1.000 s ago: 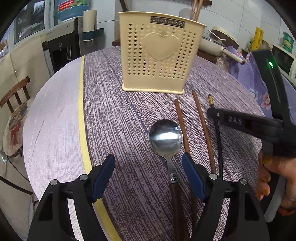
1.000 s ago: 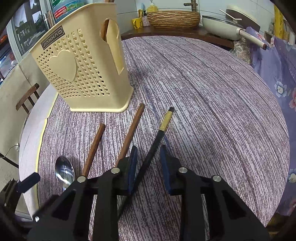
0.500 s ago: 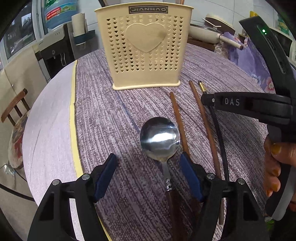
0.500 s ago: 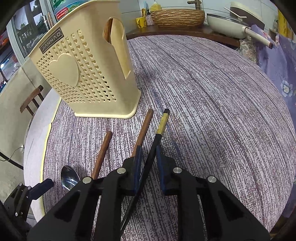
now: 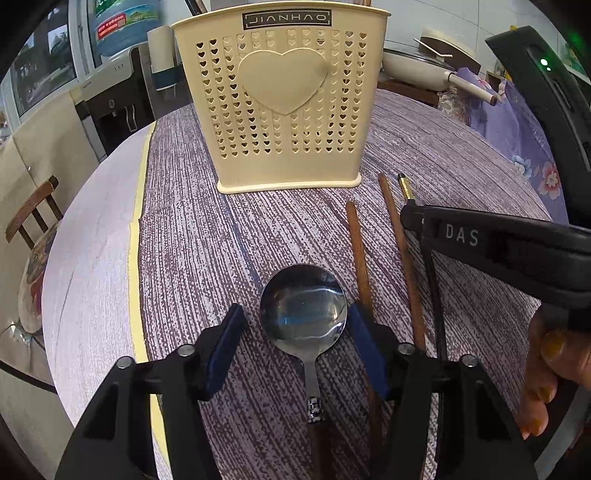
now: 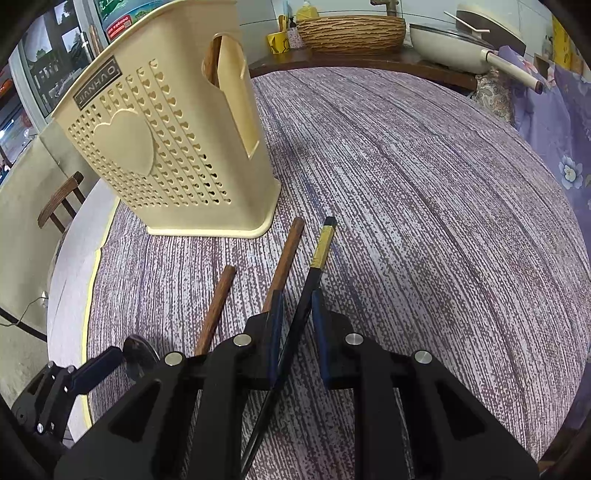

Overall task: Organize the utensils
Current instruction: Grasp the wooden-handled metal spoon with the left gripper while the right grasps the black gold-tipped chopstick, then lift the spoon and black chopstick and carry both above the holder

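A cream perforated utensil holder [image 5: 282, 107] stands on the round table; it also shows in the right wrist view [image 6: 166, 147]. A steel spoon [image 5: 303, 306] with a dark handle lies flat between the open jaws of my left gripper [image 5: 295, 345]. Two brown wooden chopsticks [image 5: 357, 254] [image 6: 284, 262] lie to its right. A black chopstick with a gold band [image 6: 320, 251] lies between the pads of my right gripper [image 6: 296, 328], which has narrowed around it; a small gap shows on the right side. My right gripper also shows in the left wrist view [image 5: 415, 218].
The table has a purple striped cloth [image 6: 424, 192] with a yellow edge strip [image 5: 135, 266]. A wooden chair [image 5: 29, 218] stands at the left. A white pan [image 6: 454, 48] and a woven basket [image 6: 351, 33] sit on a counter behind the table.
My left gripper moved forward so its jaws now flank the spoon bowl. My right gripper's jaws narrowed around the black chopstick and moved forward along it.
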`<action>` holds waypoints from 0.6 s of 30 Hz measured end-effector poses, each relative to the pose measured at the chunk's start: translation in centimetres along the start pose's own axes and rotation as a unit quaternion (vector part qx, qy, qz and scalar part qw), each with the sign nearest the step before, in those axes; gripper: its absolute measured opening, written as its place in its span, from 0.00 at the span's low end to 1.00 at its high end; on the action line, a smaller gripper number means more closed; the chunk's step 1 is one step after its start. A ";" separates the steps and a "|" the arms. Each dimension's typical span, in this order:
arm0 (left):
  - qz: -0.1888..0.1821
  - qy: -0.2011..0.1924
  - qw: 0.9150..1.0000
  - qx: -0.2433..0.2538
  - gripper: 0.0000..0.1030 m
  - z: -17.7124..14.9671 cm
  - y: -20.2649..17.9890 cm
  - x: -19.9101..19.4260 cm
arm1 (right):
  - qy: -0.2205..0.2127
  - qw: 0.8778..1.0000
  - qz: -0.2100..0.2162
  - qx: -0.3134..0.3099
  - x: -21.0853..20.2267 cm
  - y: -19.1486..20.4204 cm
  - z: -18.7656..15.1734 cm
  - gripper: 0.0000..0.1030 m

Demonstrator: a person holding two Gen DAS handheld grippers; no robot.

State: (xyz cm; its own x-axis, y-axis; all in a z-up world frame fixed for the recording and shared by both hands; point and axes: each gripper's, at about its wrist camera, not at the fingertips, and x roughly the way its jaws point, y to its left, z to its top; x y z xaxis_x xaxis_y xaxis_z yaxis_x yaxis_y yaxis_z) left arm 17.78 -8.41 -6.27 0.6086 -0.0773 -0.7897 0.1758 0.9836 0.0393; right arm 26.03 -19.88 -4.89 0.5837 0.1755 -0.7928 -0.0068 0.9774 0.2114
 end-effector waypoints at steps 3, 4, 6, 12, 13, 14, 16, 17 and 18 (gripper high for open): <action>0.001 0.000 1.000 -0.002 0.46 0.3 -0.2 0.1 | 0.000 1.000 -0.007 0.001 0.2 0.0 0.4 0.11; 0.000 0.001 1.000 -0.005 0.46 0.4 -0.1 0.1 | -0.001 1.000 -0.007 0.004 0.3 -0.1 0.4 0.11; -0.002 0.000 1.000 -0.007 0.46 0.4 0.0 0.2 | -0.001 1.000 -0.002 0.008 0.3 -0.4 0.5 0.10; -0.013 -0.001 1.000 -0.012 0.45 0.6 0.4 0.3 | -0.003 1.000 0.001 0.011 0.2 -0.5 0.4 0.10; -0.016 -0.002 1.000 -0.014 0.45 0.6 0.5 0.3 | -0.004 1.000 0.004 0.014 0.2 -0.6 0.4 0.10; -0.017 -0.003 1.000 -0.015 0.45 0.5 0.6 0.3 | -0.004 1.000 0.007 0.017 0.2 -0.8 0.5 0.09; -0.022 -0.006 1.000 -0.017 0.45 0.5 0.9 0.3 | -0.004 1.000 0.011 0.021 0.2 -1.0 0.5 0.09; -0.024 -0.008 1.000 -0.018 0.45 0.5 1.2 0.2 | -0.005 1.000 0.013 0.023 0.2 -1.1 0.5 0.09; -0.027 -0.011 0.999 -0.021 0.45 0.5 1.3 0.0 | -0.007 1.000 0.014 0.026 0.2 -1.2 0.6 0.08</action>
State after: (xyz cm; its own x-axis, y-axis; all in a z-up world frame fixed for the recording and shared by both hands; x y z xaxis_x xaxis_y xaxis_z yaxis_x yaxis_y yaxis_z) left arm 18.45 -7.23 -5.93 0.6164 -0.1327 -0.7762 0.1764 0.9839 -0.0281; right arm 26.62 -21.08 -5.01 0.5959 0.2008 -0.7775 0.0184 0.9646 0.2633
